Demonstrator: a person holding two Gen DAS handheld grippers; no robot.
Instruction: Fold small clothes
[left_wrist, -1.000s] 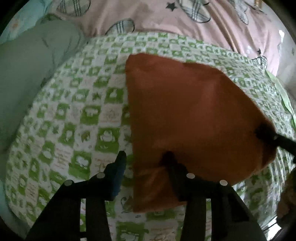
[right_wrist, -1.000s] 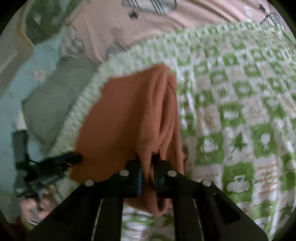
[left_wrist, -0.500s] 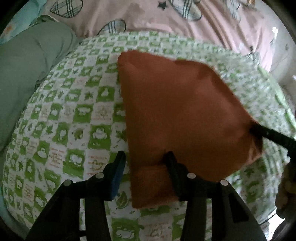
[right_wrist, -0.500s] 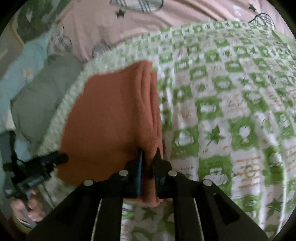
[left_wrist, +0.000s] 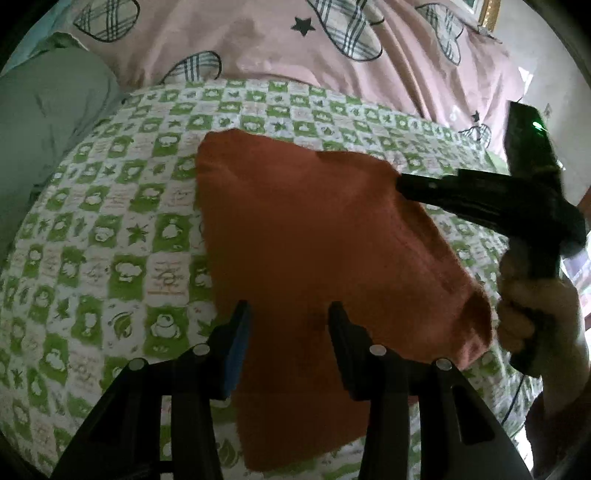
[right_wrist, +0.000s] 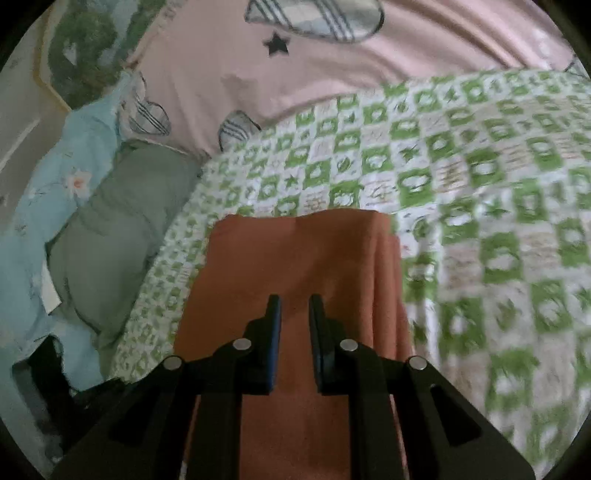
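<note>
A folded orange cloth (left_wrist: 306, 236) lies flat on the green-and-white checked blanket (left_wrist: 110, 236). My left gripper (left_wrist: 288, 314) is open, its fingers over the cloth's near edge, holding nothing. My right gripper (right_wrist: 294, 306) is open a little, hovering above the same orange cloth (right_wrist: 295, 258), nothing between its fingers. In the left wrist view the right gripper (left_wrist: 402, 184) reaches in from the right, its tip at the cloth's far right corner, held by a hand (left_wrist: 532, 306).
A pink quilt (left_wrist: 295, 48) with star and checked-heart prints lies bunched behind the blanket. A grey-green pillow (right_wrist: 122, 229) and a light blue floral cloth (right_wrist: 44, 206) lie to the left. A picture frame (right_wrist: 59, 59) hangs at the far left.
My right gripper has let go of the cloth's folded edge, opened and moved over the cloth's middle. The cloth now lies flat. My left gripper has shifted right over the near edge.
</note>
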